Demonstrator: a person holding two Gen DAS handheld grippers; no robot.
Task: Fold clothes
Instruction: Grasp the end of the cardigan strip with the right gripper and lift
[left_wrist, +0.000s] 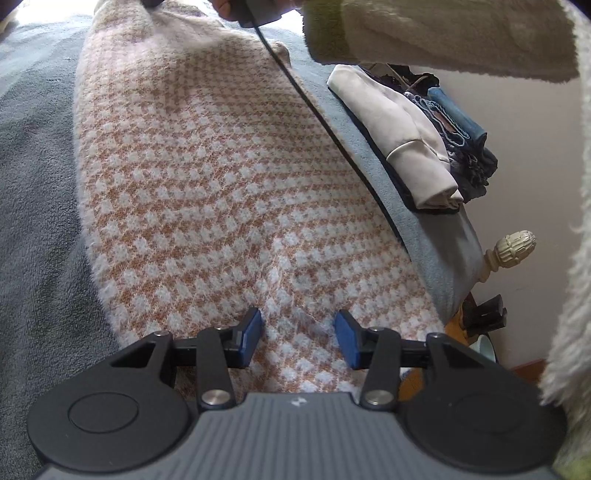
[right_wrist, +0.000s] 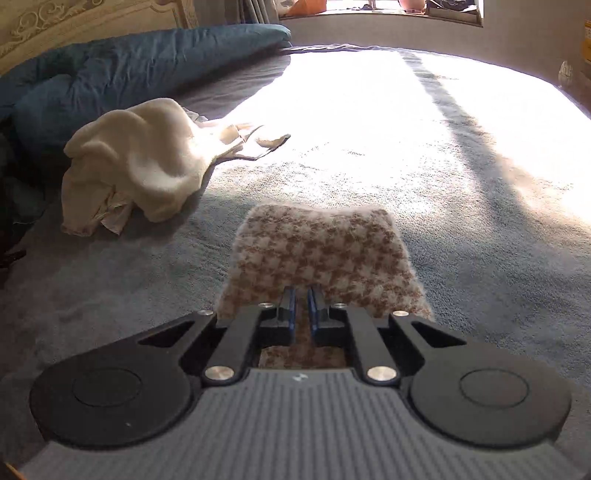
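An orange-and-white houndstooth knit garment (left_wrist: 221, 177) lies spread on the grey bed cover (left_wrist: 33, 206). My left gripper (left_wrist: 298, 328) is open, its blue pads either side of a raised fold at the garment's near edge. My right gripper (right_wrist: 301, 301) is shut on the far end of the houndstooth garment (right_wrist: 321, 251), pinching the fabric between nearly closed pads just above the bed. In the left wrist view the right gripper's top end and cable (left_wrist: 295, 85) show at the garment's far end.
A stack of folded clothes (left_wrist: 413, 136) lies at the bed's right edge, beside a bedpost knob (left_wrist: 513, 247). A crumpled cream garment (right_wrist: 136, 162) and a blue duvet (right_wrist: 129, 70) lie at the left of the bed. Sunlight washes out the far bed surface (right_wrist: 369, 103).
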